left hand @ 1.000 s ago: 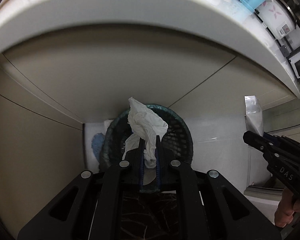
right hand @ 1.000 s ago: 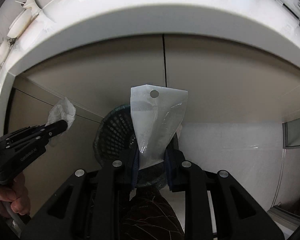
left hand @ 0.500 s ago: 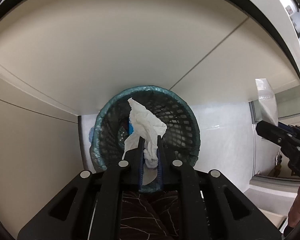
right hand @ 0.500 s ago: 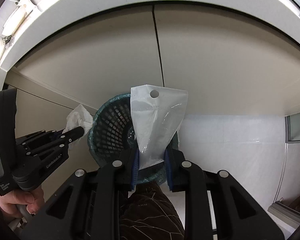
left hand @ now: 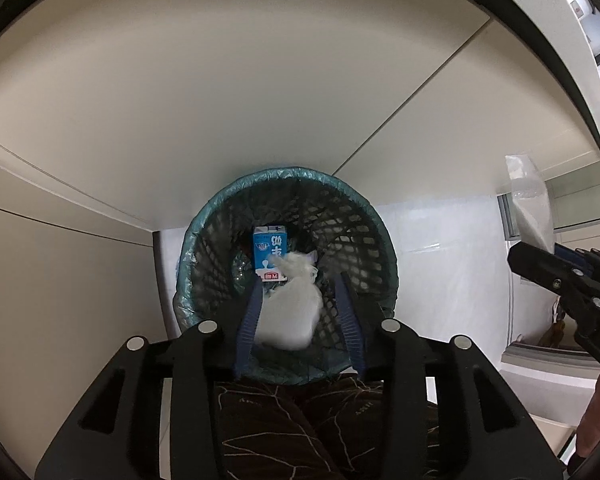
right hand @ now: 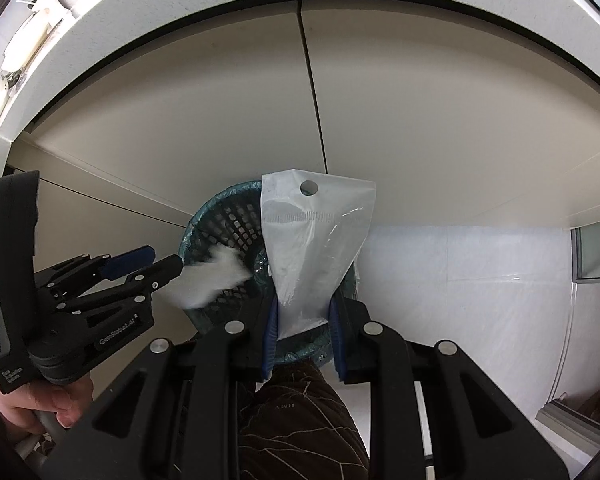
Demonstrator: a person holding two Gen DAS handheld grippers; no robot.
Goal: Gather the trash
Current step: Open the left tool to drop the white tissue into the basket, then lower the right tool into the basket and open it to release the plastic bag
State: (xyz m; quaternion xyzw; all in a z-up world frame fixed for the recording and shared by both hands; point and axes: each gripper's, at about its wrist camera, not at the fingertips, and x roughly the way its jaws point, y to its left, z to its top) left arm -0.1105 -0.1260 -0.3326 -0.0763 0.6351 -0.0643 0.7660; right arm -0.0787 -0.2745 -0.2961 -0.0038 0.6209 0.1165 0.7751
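Observation:
A teal mesh wastebasket [left hand: 380,240] with a liner stands on the floor under a counter. My left gripper [left hand: 298,280] is open just above its mouth. A crumpled white tissue [left hand: 290,310], blurred, is loose between the fingers and falling into the basket. A blue and white milk carton [left hand: 269,252] lies inside. In the right wrist view the left gripper [right hand: 162,262] is at the basket [right hand: 220,220] rim with the tissue [right hand: 212,278] beside it. My right gripper [right hand: 303,300] is shut on a clear plastic bag [right hand: 316,240] held upright above the basket's right side; the bag also shows in the left wrist view [left hand: 528,200].
Beige cabinet doors [right hand: 420,100] rise behind the basket under a white countertop edge [right hand: 100,20]. White floor tiles [right hand: 460,280] lie to the right. A dark patterned trouser leg [left hand: 300,432] is below the grippers.
My left gripper has opened and let go of the tissue, which is dropping into the basket. Both grippers have come closer over the basket. The right gripper still holds the plastic bag.

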